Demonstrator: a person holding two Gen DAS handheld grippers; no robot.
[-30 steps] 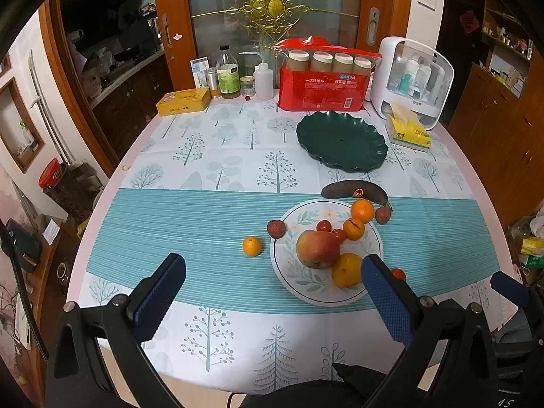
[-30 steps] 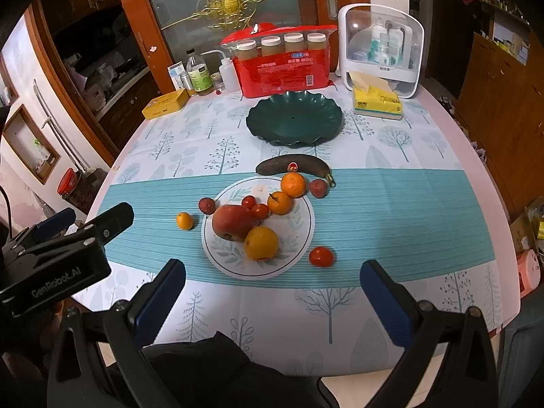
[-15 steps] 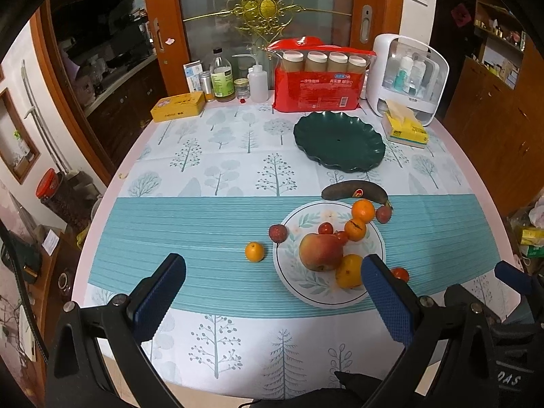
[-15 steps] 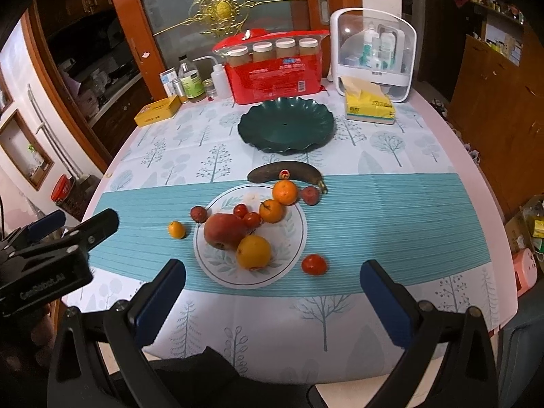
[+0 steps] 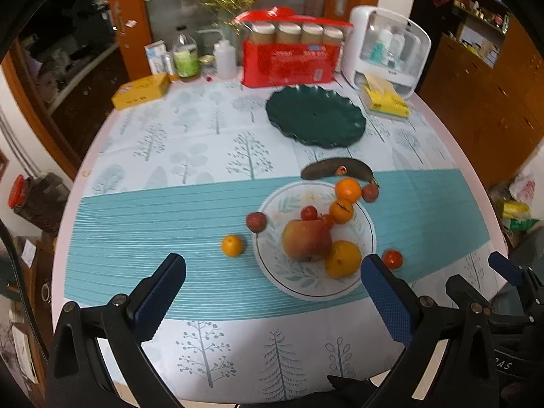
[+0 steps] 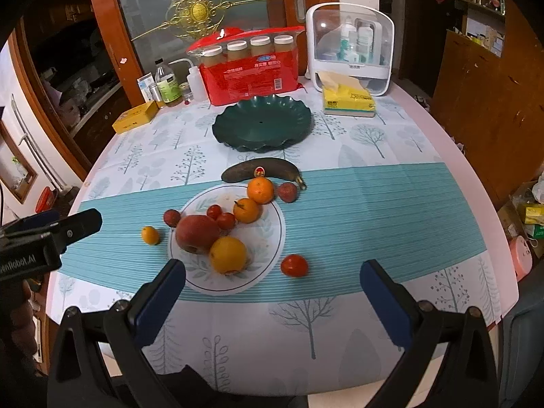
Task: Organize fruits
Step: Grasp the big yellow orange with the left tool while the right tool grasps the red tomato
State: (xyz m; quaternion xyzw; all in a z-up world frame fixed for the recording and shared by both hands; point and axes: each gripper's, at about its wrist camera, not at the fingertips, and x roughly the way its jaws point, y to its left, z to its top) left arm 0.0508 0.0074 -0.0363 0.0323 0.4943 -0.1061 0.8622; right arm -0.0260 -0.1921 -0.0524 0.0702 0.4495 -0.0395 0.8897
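Hovering above the near edge of the table, the left gripper (image 5: pixel 272 292) has its two blue-padded fingers spread wide apart and holds nothing. The right gripper (image 6: pixel 272 292) is in the same state, its fingers far from each other and empty, also above the near edge.

On the teal striped band of the tree-print tablecloth (image 6: pixel 374 210) lies a round white plate with leaf pattern (image 6: pixel 268 234). It carries a big red-yellow apple (image 6: pixel 196 233), a large orange (image 6: pixel 227 255), two small red cherry tomatoes (image 6: pixel 220 216) and a smaller orange mandarin (image 6: pixel 247 210). A second mandarin (image 6: pixel 260 189) sits at the far rim of the plate; whether it is on the rim or just outside, I cannot tell.

Several fruits lie outside the plate. A small orange kumquat (image 6: pixel 150 235) and a dark red lychee (image 6: pixel 171 218) are to its left, another red lychee (image 6: pixel 287 192) is beside the far mandarin, and a red tomato (image 6: pixel 294 265) is near the plate on the right. A dark overripe banana with a sticker (image 6: pixel 263 170) lies just behind the plate. Farther back stands an empty dark green scalloped plate (image 6: pixel 261 124).
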